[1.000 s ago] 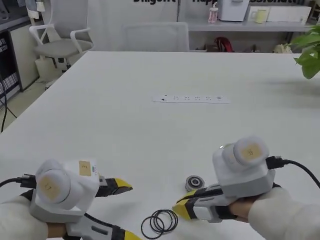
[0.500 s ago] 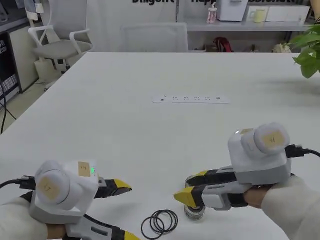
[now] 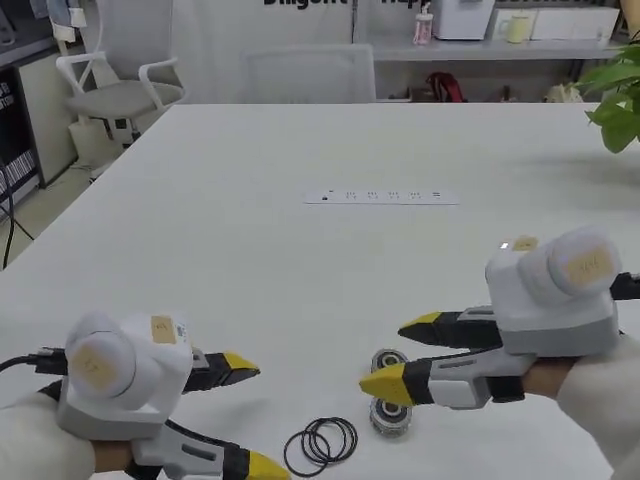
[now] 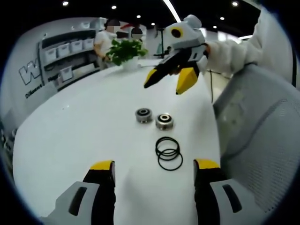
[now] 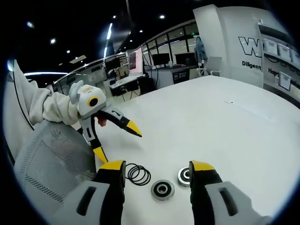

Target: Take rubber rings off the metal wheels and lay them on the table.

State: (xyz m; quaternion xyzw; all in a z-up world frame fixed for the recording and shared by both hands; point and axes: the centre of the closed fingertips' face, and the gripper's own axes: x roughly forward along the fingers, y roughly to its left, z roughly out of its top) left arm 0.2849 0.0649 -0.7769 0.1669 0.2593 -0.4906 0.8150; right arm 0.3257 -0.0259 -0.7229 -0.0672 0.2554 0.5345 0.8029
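While both claws stand wide open and hold nothing, the right claw is in the lower right of the head view, over the two metal wheels. The left claw is in the lower left. The black rubber rings lie in a small pile on the white tabletop, bottom centre, just left of the nearer wheel.

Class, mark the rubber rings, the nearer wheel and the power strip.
rubber rings [image 3: 318,441], head view, overlapping loops.
nearer wheel [image 3: 390,418], head view, its top face.
power strip [image 3: 380,197], head view, its middle.
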